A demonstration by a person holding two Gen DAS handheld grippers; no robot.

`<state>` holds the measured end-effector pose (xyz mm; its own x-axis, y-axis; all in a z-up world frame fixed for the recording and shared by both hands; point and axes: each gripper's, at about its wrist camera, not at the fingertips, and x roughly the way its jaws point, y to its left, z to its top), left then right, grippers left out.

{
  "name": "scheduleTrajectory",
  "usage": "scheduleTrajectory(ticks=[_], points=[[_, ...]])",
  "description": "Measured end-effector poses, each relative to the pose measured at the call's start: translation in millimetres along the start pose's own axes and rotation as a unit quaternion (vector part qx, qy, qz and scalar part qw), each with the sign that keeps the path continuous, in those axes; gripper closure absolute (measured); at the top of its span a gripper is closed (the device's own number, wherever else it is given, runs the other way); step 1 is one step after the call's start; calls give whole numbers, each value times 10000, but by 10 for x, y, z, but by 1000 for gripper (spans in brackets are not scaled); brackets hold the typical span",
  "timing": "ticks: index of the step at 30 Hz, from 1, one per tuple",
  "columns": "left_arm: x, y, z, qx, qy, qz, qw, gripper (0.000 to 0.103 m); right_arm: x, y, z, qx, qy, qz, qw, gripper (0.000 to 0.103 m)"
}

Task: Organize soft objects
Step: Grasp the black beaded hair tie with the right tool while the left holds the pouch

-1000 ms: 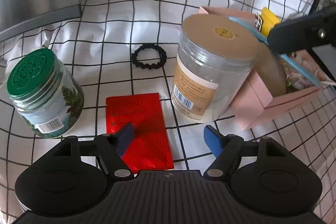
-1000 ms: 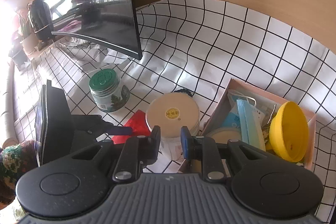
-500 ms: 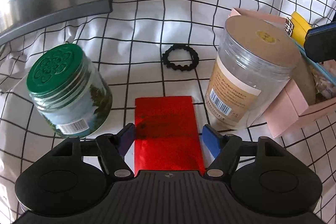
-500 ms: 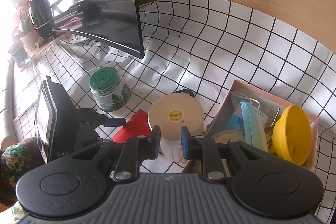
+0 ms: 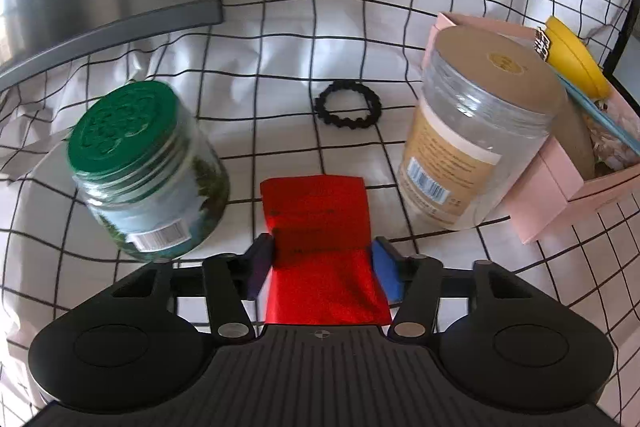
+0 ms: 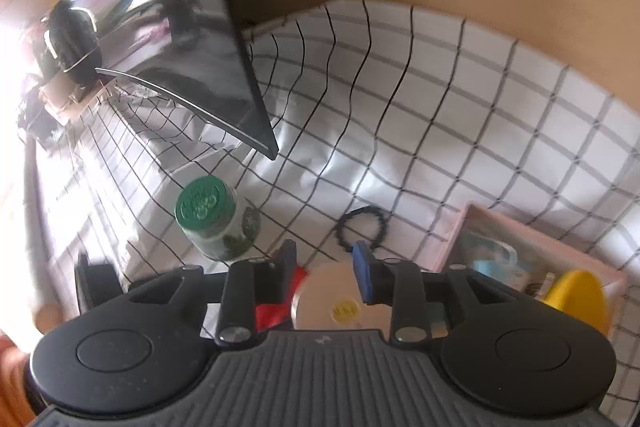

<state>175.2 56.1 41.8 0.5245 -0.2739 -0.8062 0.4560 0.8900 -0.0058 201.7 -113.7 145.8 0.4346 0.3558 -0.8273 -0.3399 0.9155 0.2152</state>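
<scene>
A red pouch lies flat on the checked cloth, between two jars. My left gripper straddles it and its jaws are closing; both pads touch the pouch's long edges, and the fabric creases between them. In the right wrist view only a corner of the red pouch shows. My right gripper hovers above the tan-lidded jar with its jaws opening and nothing between them. A black hair tie lies on the cloth behind the pouch. At the right, a pink box holds face masks and other small things.
A green-lidded glass jar stands left of the pouch, and the tan-lidded jar stands right of it, against the box. A yellow bowl sits in the box. A monitor stands at the back left.
My left gripper centred over the red pouch and its jaws narrowed onto its edges. My right gripper moved away from the box, rose a little, and its jaws parted.
</scene>
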Motion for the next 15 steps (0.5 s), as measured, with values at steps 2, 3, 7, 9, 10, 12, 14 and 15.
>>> scheduleTrajectory(ticks=[2,3,7,9,10,12,14,15], points=[[-37,75,-36,-135,-23,-94,9999,46,239,16,182,-46,303,-56,9995,72],[-63,114,-60,-207,-19,-140,9997,47,366,23,259,-40,466,-124,9988,72],[-206,251,-162,-523,-108,-381,9978,47,897,-17,471,354,1211,12,9920,72],[-283,296,-200,-575,-216,-464,9970,47,1134,-14,502,453,1556,11,9868,72],[-317,314,-218,-585,-262,-513,9966,47,1238,8,511,414,1683,-95,9848,72],[-363,338,-241,-572,-307,-591,9961,47,1410,67,525,236,1902,-323,9809,72],[-402,352,-261,-559,-363,-636,9957,47,1509,111,545,141,2022,-398,9784,74],[-425,360,-271,-567,-392,-687,9952,47,1550,126,551,81,2076,-428,9772,76]])
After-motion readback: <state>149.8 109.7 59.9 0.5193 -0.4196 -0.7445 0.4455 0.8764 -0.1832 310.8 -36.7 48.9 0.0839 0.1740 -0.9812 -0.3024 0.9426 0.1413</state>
